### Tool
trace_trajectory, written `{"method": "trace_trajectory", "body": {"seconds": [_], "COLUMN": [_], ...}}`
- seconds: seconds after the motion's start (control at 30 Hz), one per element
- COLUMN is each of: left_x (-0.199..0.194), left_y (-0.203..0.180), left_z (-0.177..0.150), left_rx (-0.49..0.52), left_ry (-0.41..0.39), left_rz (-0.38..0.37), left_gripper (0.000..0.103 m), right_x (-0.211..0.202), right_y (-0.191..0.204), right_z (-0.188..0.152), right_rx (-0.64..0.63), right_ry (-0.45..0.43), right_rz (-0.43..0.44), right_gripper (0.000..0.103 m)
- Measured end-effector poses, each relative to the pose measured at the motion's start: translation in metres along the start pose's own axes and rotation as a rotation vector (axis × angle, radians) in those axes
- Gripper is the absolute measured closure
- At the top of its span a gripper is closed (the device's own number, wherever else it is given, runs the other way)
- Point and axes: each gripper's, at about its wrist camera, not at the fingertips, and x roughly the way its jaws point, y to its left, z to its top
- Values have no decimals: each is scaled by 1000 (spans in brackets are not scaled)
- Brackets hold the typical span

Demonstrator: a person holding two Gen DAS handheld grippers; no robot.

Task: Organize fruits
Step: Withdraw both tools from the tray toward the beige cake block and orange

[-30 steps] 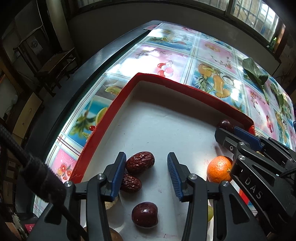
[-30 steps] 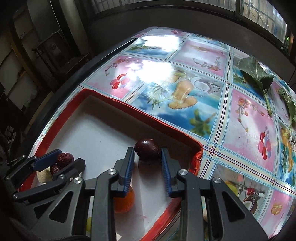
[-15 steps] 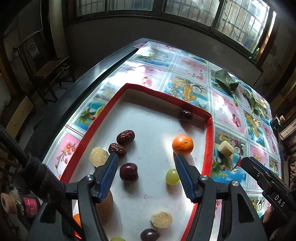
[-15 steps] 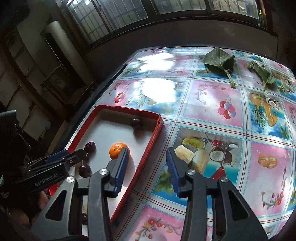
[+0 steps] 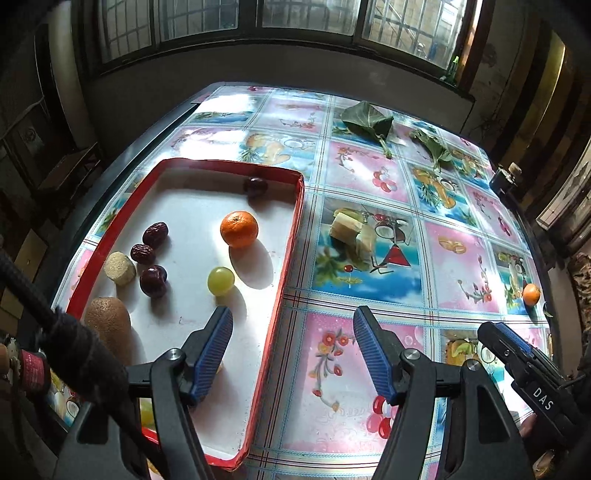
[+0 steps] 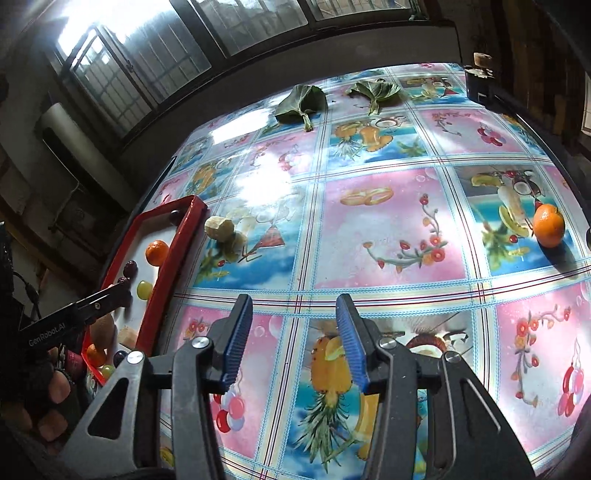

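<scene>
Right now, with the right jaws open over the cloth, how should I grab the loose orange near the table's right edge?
Grip the round orange across its widest middle, coming from above. It sits alone on the flat patterned tablecloth with open space around it, so the open right gripper can straddle it from either side; a low grip risks rolling it.

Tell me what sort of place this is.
Probably a lived-in home, perhaps an older dining room: a table under a glossy fruit-print tablecloth, barred windows behind it, and a red-rimmed tray of fruit.
</scene>
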Motion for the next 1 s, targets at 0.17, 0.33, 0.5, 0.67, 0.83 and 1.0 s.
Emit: {"method": "trace_trajectory", "body": {"seconds": [0.17,0.33,0.5,0.67,0.83,1.0], "left_x": [-3,-2,0,7,18,33], "left_y": [-26,-43,-53,-56,-52,-47], "left_z": [-11,-17,-18,-17,-13,-6], "left_rx": [76,107,125,128,109,80], "left_ry": [-10,-1,7,27,52,88], "left_rz": [34,32,37,30,7,-29], "left_gripper": [33,33,33,33,33,33], "right_x": [-16,-25,-32,-35,-32,-29], "right_y": [-24,-49,-66,-77,-86,-92], "right_z": [-12,-18,-23,-25,-24,-23], "right_rx": [28,69,101,129,152,168], "right_ry": [-30,-42,-51,-59,-55,-52], "right_rz": [-33,-47,-56,-73,-81,-85], "right_gripper": [53,53,53,52,52,51]}}
